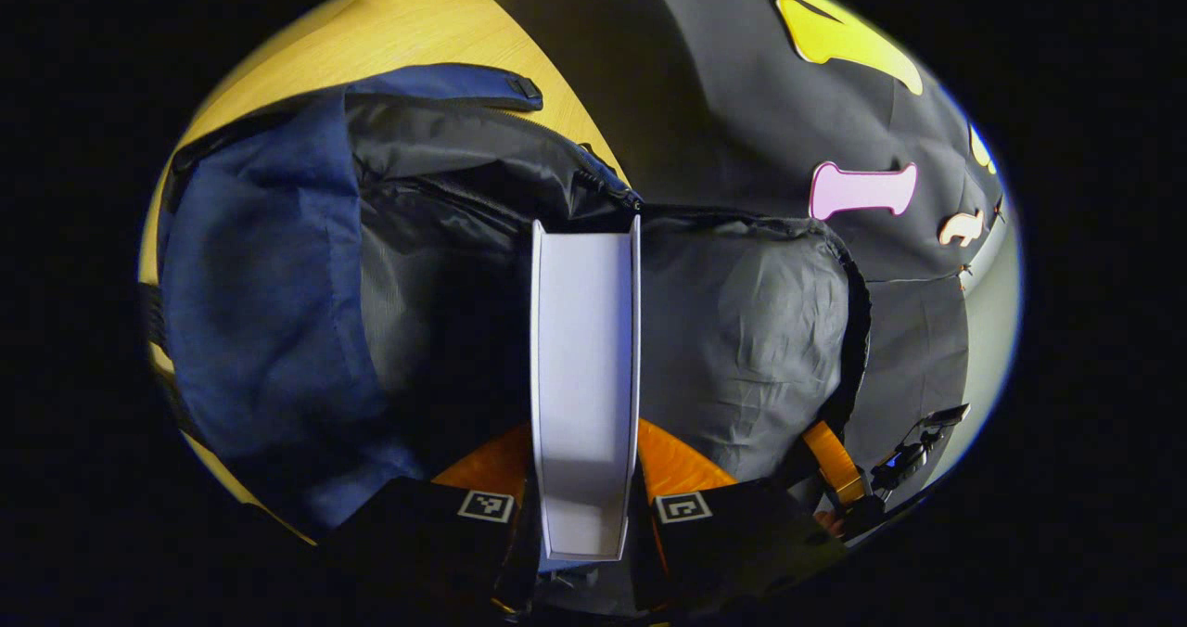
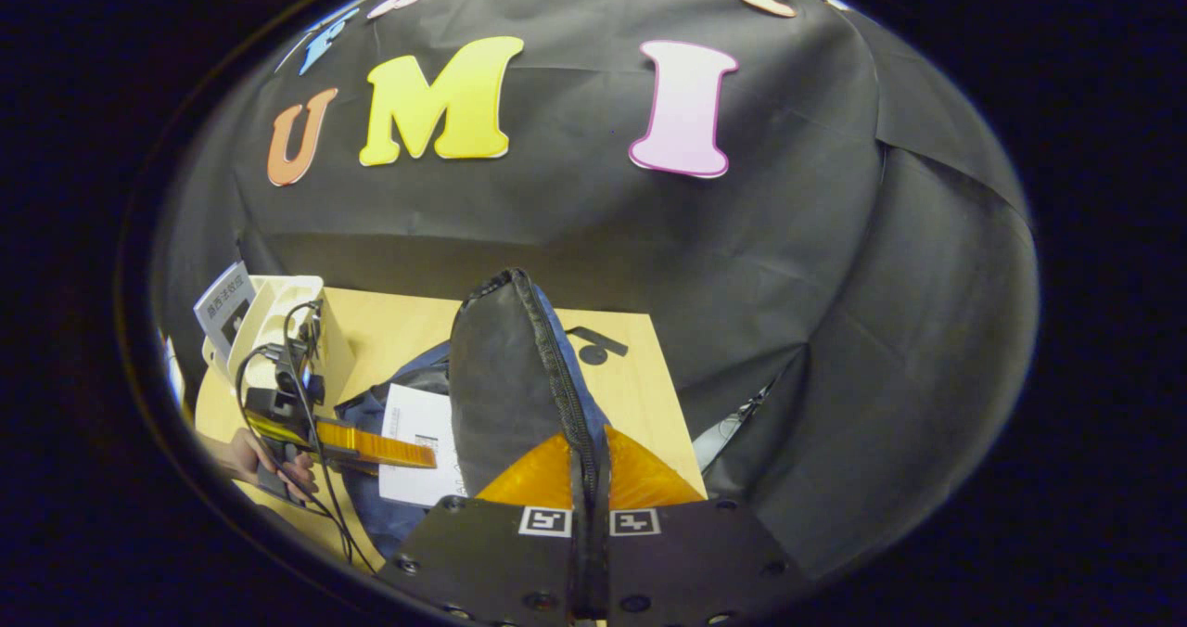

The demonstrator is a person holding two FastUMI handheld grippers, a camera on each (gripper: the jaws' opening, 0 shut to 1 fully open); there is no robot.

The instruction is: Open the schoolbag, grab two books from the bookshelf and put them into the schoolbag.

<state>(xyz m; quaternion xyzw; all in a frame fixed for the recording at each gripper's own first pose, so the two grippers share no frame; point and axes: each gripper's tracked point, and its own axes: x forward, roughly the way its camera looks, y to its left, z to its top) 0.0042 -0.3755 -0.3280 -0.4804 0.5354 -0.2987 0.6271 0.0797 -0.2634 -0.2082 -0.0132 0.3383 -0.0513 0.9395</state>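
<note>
The wooden worktop point(image 2: 640, 377) carries the blue schoolbag point(image 1: 260, 284), which lies open with its dark lining point(image 1: 742, 330) exposed. In the right gripper view the bag's flap point(image 2: 505, 377) stands lifted, its zipper edge running straight down into the right gripper point(image 2: 590, 479), whose jaws are pressed together on that edge and hold the mouth wide.

In the left gripper view a white book point(image 1: 586, 386) sits pinched between the jaws of the left gripper point(image 1: 586, 506), both fingers bearing on its covers. The book's long axis runs straight ahead of the jaws, fore edge up, and its far end already reaches over the opening, pointing into the dark hollow between the blue outer panel and the grey lining. The right gripper view shows the same book point(image 2: 417, 441) from the side, white against the bag, with the left gripper point(image 2: 371, 446) and the person's hand point(image 2: 264, 465) just beside it.

At the far corner of the worktop stands the pale bookshelf point(image 2: 297, 330), with another book point(image 2: 223, 307) leaning in it.

My judgement: this is the first book going in, so the task is roughly halfway. The left hand is the nearer one to the opening, and the coming move turns on pushing the book forward along its own length into the mouth, clear of the held flap.
</note>
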